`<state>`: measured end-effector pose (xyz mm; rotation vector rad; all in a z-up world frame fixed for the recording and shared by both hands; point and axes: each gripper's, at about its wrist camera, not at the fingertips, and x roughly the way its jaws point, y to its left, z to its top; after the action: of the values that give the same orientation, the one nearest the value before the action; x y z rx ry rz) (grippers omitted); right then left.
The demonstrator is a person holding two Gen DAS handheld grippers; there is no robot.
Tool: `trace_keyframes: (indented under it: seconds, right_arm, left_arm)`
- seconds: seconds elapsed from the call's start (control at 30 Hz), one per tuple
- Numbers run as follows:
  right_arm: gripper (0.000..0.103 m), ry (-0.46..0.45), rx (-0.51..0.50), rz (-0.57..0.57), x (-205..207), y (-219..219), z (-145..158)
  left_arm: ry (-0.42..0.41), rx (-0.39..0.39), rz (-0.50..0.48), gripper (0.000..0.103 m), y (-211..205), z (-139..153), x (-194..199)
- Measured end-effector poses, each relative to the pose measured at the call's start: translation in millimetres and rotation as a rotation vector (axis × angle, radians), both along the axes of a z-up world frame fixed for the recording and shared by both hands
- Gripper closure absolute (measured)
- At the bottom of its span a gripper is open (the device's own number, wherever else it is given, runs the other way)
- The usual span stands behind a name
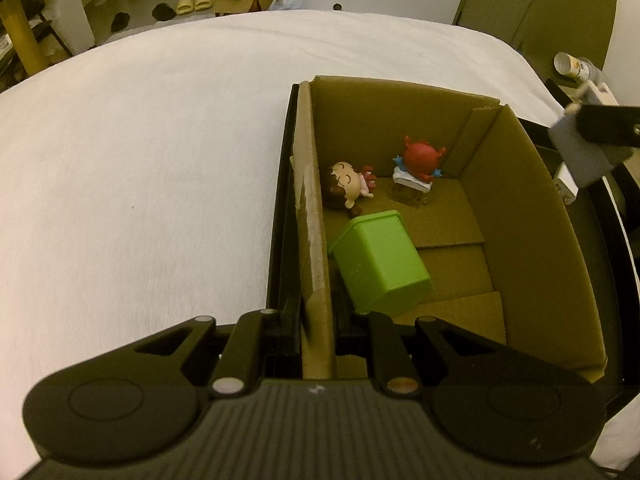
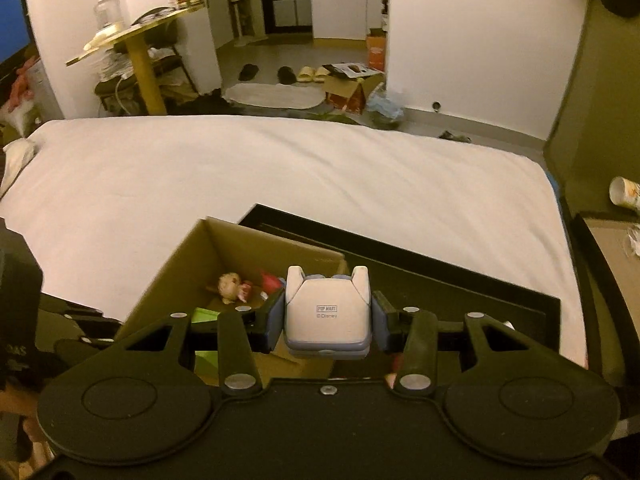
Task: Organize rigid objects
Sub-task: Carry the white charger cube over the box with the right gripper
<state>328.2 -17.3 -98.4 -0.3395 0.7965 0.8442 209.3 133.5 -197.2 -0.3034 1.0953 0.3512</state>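
An open cardboard box [image 1: 520,220] rests in a black tray [image 1: 281,208] on a white bed. Inside lie a big-headed doll figure [image 1: 345,187], a red crab figure [image 1: 419,162] on a clear stand, and a green toy bin [image 1: 380,260] tipped on its side. My left gripper [image 1: 320,322] is shut on the box's near left wall. My right gripper [image 2: 326,320] is shut on a white and blue toy figure [image 2: 328,300], its printed base facing the camera. It hovers over the box's [image 2: 168,276] right side. The left wrist view shows this toy [image 1: 576,148] above the box's right edge.
The white bed sheet [image 2: 280,168] spreads to the left and beyond the box. A nightstand with a paper cup [image 2: 624,194] stands at the right. On the floor past the bed are a yellow side table [image 2: 140,60], slippers and a carton.
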Motion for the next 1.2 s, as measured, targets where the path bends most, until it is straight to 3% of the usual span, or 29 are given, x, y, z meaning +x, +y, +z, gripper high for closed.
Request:
trace_keyframes:
  seconds: [0.87,1.2]
  right_arm:
    - [0.059,0.013,-0.111,0.182,-24.9,54.7,-32.5]
    - [0.059,0.025,-0.153,0.185,-26.1,60.0,-47.5]
  left_arm:
    - [-0.004,0.001,-0.001,0.09,-0.4,-0.3,0.0]
    - [-0.006,-0.002,0.001,0.09,-1.1,-0.9,-0.6]
